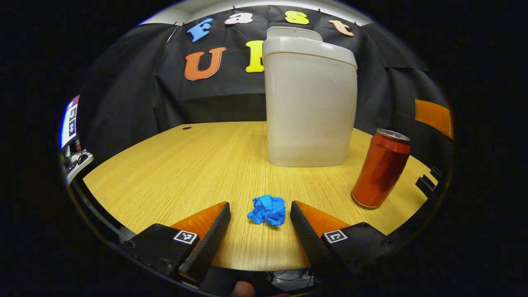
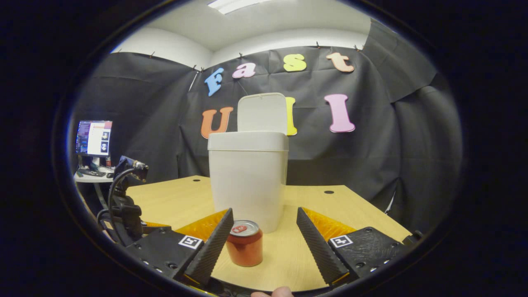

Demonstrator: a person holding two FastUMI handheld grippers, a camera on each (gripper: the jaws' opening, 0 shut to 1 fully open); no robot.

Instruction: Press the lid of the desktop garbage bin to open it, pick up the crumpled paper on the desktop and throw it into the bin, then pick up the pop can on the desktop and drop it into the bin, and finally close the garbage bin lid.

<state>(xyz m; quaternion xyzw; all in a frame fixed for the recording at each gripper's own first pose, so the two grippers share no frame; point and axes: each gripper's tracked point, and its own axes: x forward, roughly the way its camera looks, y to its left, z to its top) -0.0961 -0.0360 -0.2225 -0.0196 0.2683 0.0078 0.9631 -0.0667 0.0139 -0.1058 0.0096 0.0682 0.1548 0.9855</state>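
The white garbage bin (image 1: 310,107) stands on the wooden desktop (image 1: 185,165) with its lid (image 2: 262,112) swung up. A crumpled blue paper (image 1: 267,210) lies on the desk right between the fingertips of my left gripper (image 1: 260,214), which is open around it without touching. The red pop can (image 1: 381,168) stands upright to the right of the bin. In the right gripper view the can (image 2: 245,242) sits between the spread fingers of my right gripper (image 2: 264,218), which is open, with the bin (image 2: 247,181) just behind it.
The desktop has a small cable hole (image 1: 186,128) at the far left and another hole (image 2: 328,192) behind the bin. A monitor on a side table (image 2: 94,138) stands off the desk's left. The left gripper's body and cable (image 2: 123,202) show at the left.
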